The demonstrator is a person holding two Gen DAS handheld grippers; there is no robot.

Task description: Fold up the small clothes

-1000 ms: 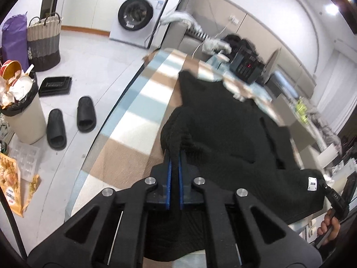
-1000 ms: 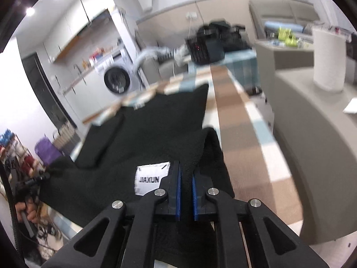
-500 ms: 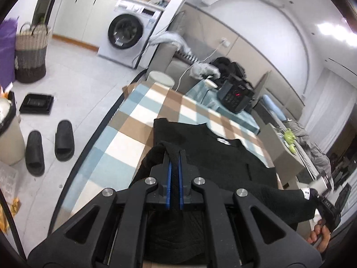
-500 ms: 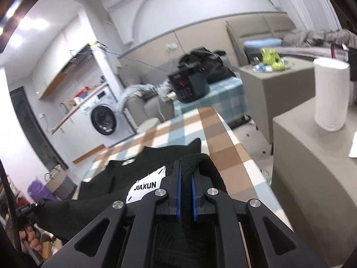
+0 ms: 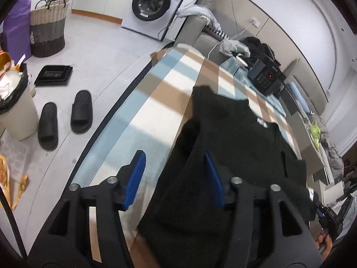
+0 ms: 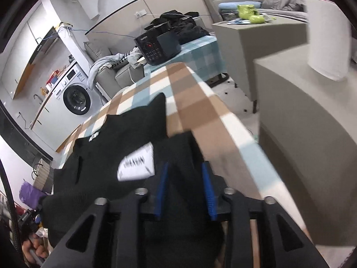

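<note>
A black knitted garment lies folded over on the checked table. My left gripper hangs low over its left edge. The jaws are opening; the fabric lies between them against the right pad, and nothing presses on it. In the right wrist view the same garment shows a white label. My right gripper is over the garment's right edge near the table's side. Its jaws are opening too, with loose black fabric between the blue pads.
On the floor to the left are black slippers, a full bin, a woven basket and a washing machine. A black device sits past the table's far end. A grey counter with a paper roll stands to the right.
Both grippers were shut on the garment's edge and now have parted jaws. Both carried that edge forward and down over the rest of the garment, which now lies doubled on the table.
</note>
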